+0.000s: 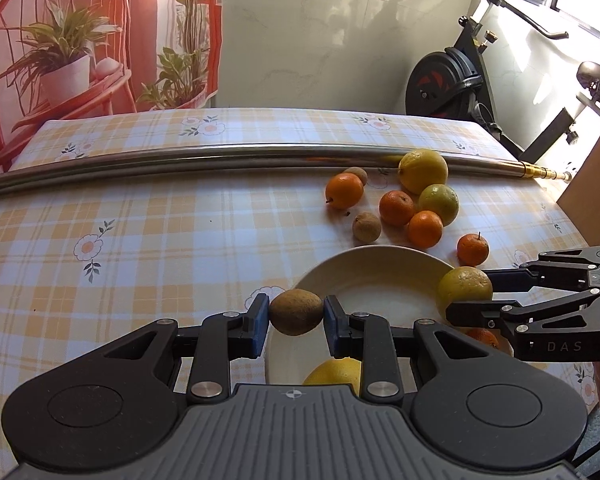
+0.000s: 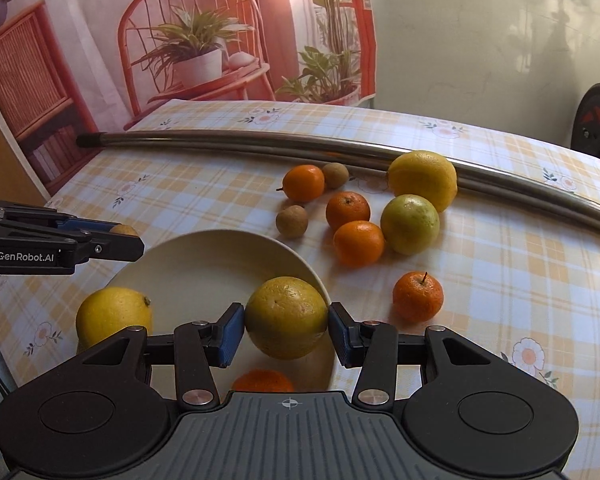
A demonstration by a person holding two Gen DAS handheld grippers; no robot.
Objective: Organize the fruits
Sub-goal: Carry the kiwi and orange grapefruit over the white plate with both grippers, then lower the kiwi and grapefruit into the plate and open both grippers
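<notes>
In the left wrist view, our left hand-held gripper clamps a brown fruit over the plate rim at 9 o'clock; a lemon below is half hidden.

In the right wrist view, our right hand-held gripper grips a yellow-green citrus over the plate's 4 o'clock rim; an orange beneath is cut off.

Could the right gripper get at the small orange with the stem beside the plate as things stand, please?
Probably not yet: the right gripper is shut on a yellow-green citrus. The stemmed orange sits unobstructed on the tablecloth just right of the plate.
</notes>
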